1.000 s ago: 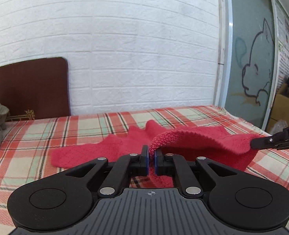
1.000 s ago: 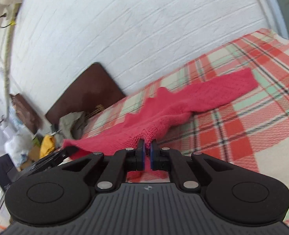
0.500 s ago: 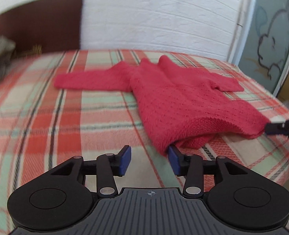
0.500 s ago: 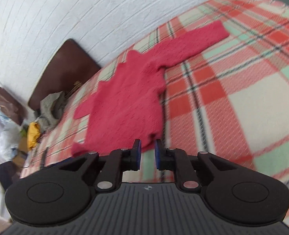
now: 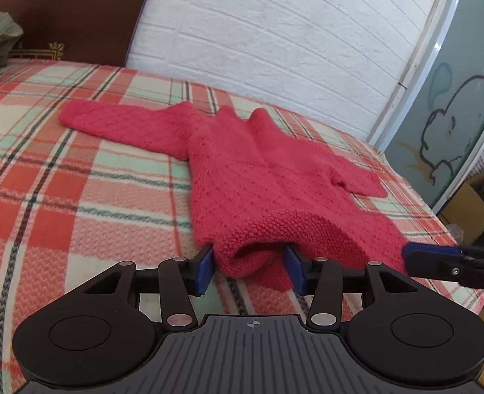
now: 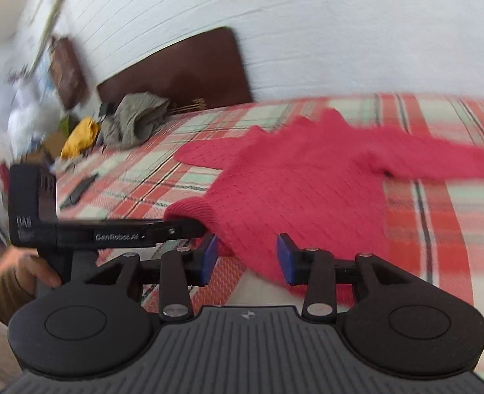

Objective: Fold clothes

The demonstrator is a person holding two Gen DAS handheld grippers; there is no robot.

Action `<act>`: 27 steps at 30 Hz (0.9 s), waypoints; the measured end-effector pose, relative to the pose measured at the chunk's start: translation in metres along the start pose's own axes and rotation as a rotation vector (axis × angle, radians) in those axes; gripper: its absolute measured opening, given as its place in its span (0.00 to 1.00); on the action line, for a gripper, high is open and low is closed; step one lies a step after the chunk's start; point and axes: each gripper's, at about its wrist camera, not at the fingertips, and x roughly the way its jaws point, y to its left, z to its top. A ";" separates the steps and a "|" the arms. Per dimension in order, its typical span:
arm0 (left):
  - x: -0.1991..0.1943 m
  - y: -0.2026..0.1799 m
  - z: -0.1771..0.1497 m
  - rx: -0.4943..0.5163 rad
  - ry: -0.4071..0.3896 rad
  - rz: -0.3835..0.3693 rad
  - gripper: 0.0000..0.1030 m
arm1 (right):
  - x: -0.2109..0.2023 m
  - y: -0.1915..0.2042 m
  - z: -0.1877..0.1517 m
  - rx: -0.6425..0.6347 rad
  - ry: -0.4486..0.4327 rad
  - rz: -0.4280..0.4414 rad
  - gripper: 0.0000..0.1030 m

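Observation:
A red knitted sweater lies spread on the plaid blanket, sleeves out to both sides. My left gripper is open, its blue pads either side of the sweater's left hem corner, which bulges up. My right gripper is open at the other hem corner of the sweater. The right gripper's finger shows at the right of the left wrist view. The left gripper's body shows in the right wrist view.
A brown headboard leans on the white brick wall. A grey-green garment and a yellow item lie at the bed's far end. A glass door with a cartoon stands to the right.
Both grippers have let go of the sweater hem and opened. The sweater, lifted a second ago, now lies flat on the blanket. The right wrist view swung left.

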 end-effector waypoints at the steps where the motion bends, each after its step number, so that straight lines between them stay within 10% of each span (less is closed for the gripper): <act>1: 0.000 -0.001 0.001 0.006 -0.003 -0.002 0.59 | 0.007 0.005 0.003 -0.053 0.002 0.005 0.44; 5: -0.003 -0.001 0.004 0.017 -0.012 -0.005 0.59 | 0.032 0.008 0.012 -0.152 0.066 0.033 0.42; 9: -0.005 0.004 0.001 -0.006 -0.005 -0.005 0.59 | 0.045 0.001 0.020 -0.145 0.117 0.032 0.05; 22: 0.010 -0.002 0.000 -0.040 0.006 -0.055 0.59 | -0.003 -0.017 0.068 0.040 -0.112 0.095 0.03; 24: 0.008 -0.005 0.003 -0.032 -0.013 -0.049 0.09 | -0.005 -0.018 0.071 0.041 -0.122 0.093 0.03; 27: -0.007 -0.012 0.007 0.019 -0.080 0.000 0.04 | -0.008 -0.018 0.073 0.042 -0.133 0.095 0.03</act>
